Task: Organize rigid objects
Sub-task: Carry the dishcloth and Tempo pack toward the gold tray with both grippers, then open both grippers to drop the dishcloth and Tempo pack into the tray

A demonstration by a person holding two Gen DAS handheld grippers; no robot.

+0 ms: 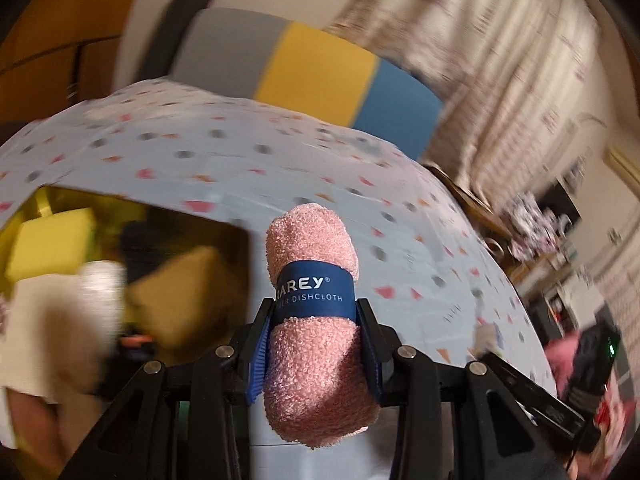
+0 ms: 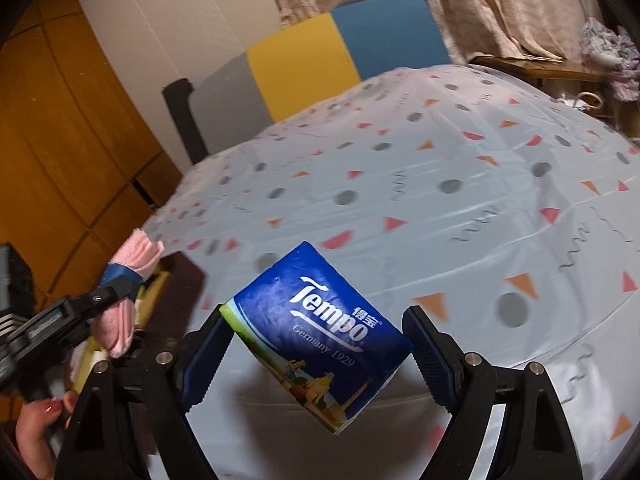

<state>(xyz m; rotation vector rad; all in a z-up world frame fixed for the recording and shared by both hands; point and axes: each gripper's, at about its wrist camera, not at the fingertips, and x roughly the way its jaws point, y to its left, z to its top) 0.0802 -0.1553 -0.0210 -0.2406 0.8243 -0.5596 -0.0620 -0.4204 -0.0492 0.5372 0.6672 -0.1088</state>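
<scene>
I judge this the carrying step: both picks are made and lifted clear over the patterned surface (image 2: 460, 216), so next each item needs a place to go. The yellow bin (image 1: 36, 208) at nine o'clock of the left view, already part-filled and blurred, looks the likely one. The right tool (image 2: 316, 350) pinches the blue tissue pack (image 2: 320, 336) corner to corner across its wide spread. The left tool (image 1: 316, 344) squeezes the pink rolled dishcloth (image 1: 316, 320) upright at its blue band. The two tools ride close together; I'd keep them from colliding.
</scene>
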